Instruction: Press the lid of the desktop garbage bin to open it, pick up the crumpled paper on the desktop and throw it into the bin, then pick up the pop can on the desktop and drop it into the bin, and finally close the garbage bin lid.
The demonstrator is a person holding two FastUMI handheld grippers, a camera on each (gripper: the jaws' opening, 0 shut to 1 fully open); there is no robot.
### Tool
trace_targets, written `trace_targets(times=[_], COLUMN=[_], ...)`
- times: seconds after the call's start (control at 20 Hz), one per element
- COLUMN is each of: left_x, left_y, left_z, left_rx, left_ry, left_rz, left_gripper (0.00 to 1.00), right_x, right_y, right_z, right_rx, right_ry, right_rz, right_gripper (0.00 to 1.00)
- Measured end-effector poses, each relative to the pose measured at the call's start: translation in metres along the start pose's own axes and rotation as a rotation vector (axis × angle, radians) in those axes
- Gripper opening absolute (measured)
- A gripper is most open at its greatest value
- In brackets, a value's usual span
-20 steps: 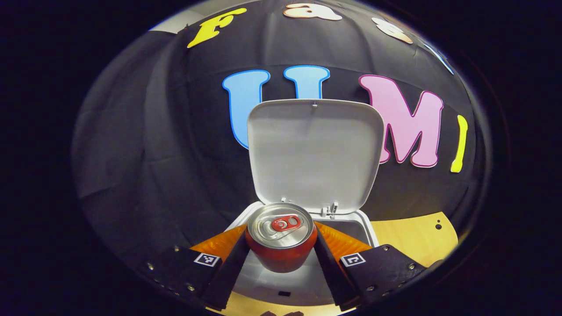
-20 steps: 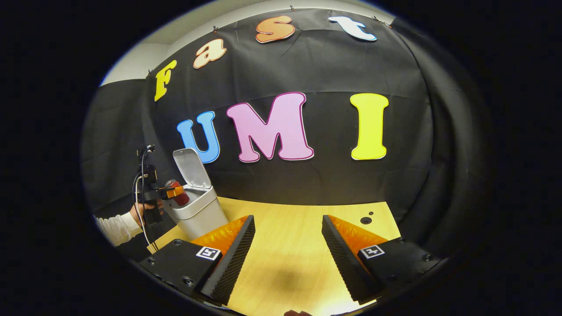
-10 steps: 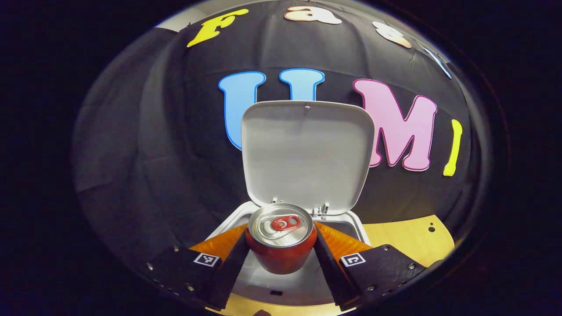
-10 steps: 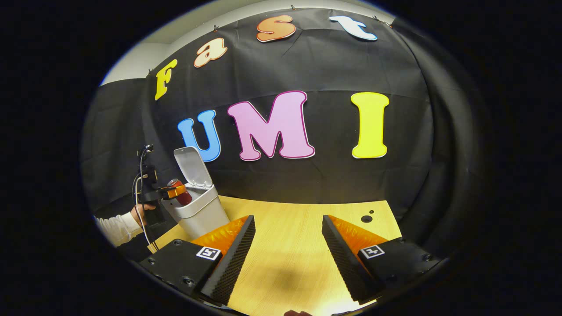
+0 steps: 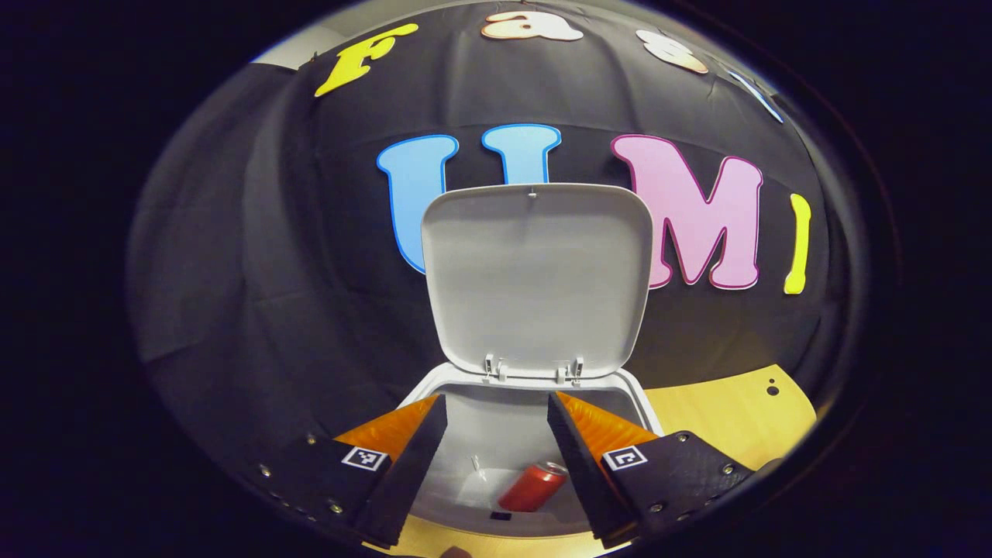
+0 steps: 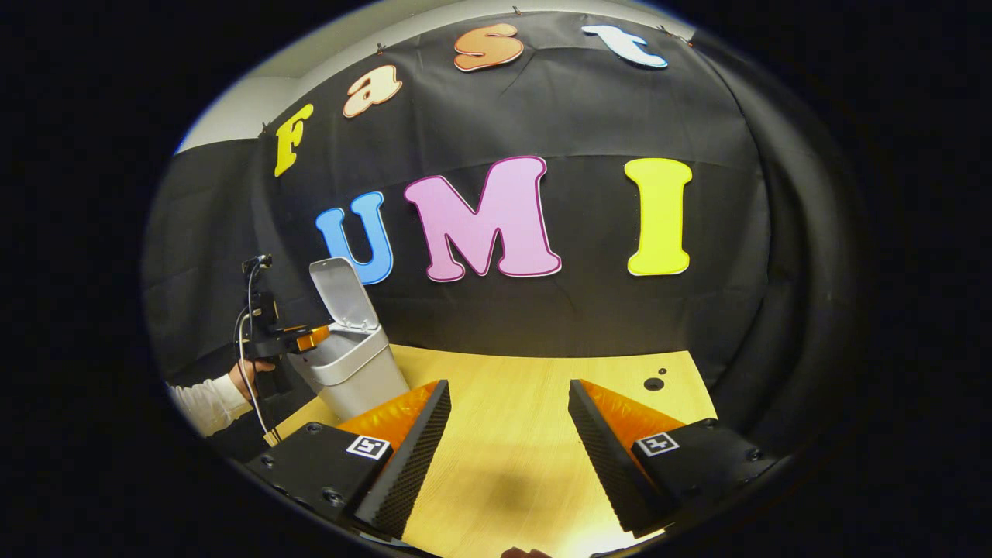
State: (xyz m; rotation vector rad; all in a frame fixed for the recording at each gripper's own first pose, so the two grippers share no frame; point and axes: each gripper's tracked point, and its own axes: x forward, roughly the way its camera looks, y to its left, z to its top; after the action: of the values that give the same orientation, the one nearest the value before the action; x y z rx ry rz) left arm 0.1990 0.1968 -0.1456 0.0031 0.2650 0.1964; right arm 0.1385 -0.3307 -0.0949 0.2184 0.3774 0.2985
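Note:
The white bin [image 5: 640,397] stands open, its lid [image 5: 535,279] tipped up and back. A red pop can [image 5: 533,487] lies on its side on the bin's floor. Just left of it is a pale patch [image 5: 479,482] that I cannot identify. My left gripper [image 5: 496,403] hovers open over the bin's mouth with nothing between its fingers. In the right gripper view the bin [image 6: 356,372] is far left with the lid [image 6: 345,291] up and the left gripper [image 6: 314,339] at its rim. My right gripper [image 6: 508,385] is open above the table.
The wooden table [image 6: 504,434] runs from the bin to the right, with small dark holes [image 6: 653,384] near its far right corner. A hand [image 6: 248,372] in a white sleeve [image 6: 205,403] holds the left gripper. The black cloth wall stands close behind the bin.
The left gripper opened and let the can go; the can dropped from between its fingers to the bottom of the bin. The right gripper stayed put.

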Motion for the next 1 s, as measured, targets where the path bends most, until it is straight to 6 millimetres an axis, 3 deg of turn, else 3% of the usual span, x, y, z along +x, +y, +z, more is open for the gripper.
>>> trace_targets(times=[0.1, 0.25, 0.45, 0.6, 0.7, 0.85, 1.0], left_x=[-0.003, -0.008, -0.021, -0.025, -0.017, 0.008, 0.035], left_y=[-0.003, -0.008, -0.020, -0.018, -0.019, 0.003, 0.010], left_z=[0.006, 0.031, 0.089, 0.140, 0.173, 0.204, 0.212], left_rx=[0.006, -0.025, -0.042, -0.048, -0.126, -0.195, -0.187], left_ry=[-0.009, -0.059, -0.186, -0.297, -0.349, -0.348, -0.303], left_rz=[-0.005, -0.013, -0.037, -0.004, -0.019, 0.013, 0.009], left_gripper=[0.86, 0.86, 0.85, 0.85, 0.85, 0.85, 0.86], right_x=[0.000, -0.002, -0.002, -0.003, -0.001, -0.002, -0.003], right_y=[0.000, -0.002, -0.001, -0.001, -0.005, -0.018, -0.030], right_z=[0.001, 0.002, 0.004, 0.001, 0.000, 0.004, 0.000], right_rx=[0.003, -0.002, -0.009, 0.003, -0.005, 0.018, 0.026], right_ry=[-0.002, -0.006, -0.012, 0.001, 0.007, 0.005, 0.011], right_rz=[-0.001, -0.002, 0.010, 0.048, 0.065, 0.070, 0.072], right_gripper=[0.99, 0.99, 0.99, 0.99, 0.99, 0.99, 0.99])
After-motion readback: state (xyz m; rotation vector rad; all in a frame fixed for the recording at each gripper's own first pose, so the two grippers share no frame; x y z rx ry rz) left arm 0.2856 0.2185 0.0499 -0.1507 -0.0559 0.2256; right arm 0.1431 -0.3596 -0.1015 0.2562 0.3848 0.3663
